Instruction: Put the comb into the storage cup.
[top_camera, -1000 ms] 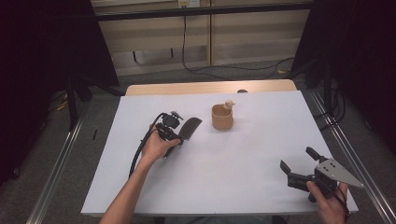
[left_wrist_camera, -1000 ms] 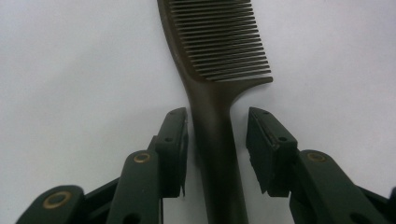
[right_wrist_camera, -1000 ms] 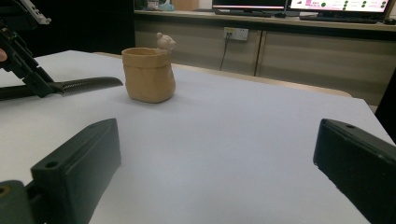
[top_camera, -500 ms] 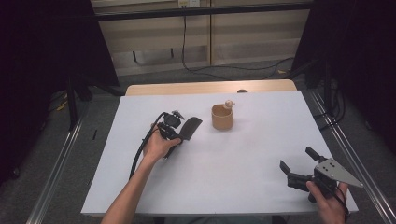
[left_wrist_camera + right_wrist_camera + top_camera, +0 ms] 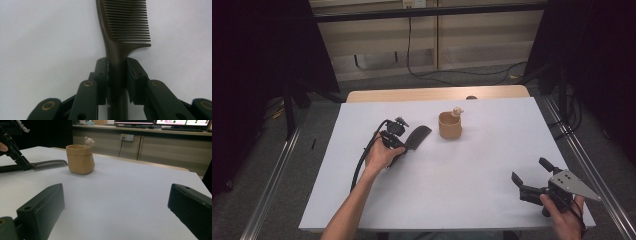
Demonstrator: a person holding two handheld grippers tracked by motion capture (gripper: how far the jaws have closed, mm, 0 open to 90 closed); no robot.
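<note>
High view shows the table [image 5: 472,200], white-topped, with a strip of bare wood along its far edge. Taking the cup [image 5: 450,126] as the landmark: it stands upright on the far middle of the table, a tan, sack-shaped pot with a small bear figure at its rim. In the right gripper view the cup [image 5: 80,158] stands a little left of centre, beyond the two jaws, and the table [image 5: 130,195] runs bare between them.

Just left of the cup, apart from it, lies the comb [image 5: 417,137], dark, flat on the table with its toothed end towards the cup. The left gripper view looks along the comb [image 5: 125,27]: teeth point to the right of that picture, and the handle runs down between the jaws.

The left gripper [image 5: 399,145] sits left of the cup and a little nearer the person, at the comb's handle end, held in the left hand [image 5: 379,155]. Its jaws have just been closing, and both pads [image 5: 103,75] now press against the sides of the handle, so the left gripper [image 5: 117,75] grips the comb.

The right gripper [image 5: 532,177] is well apart from the cup, near the table's right front corner, held in the right hand [image 5: 562,212]. Its jaws stand wide apart with nothing between them.
</note>
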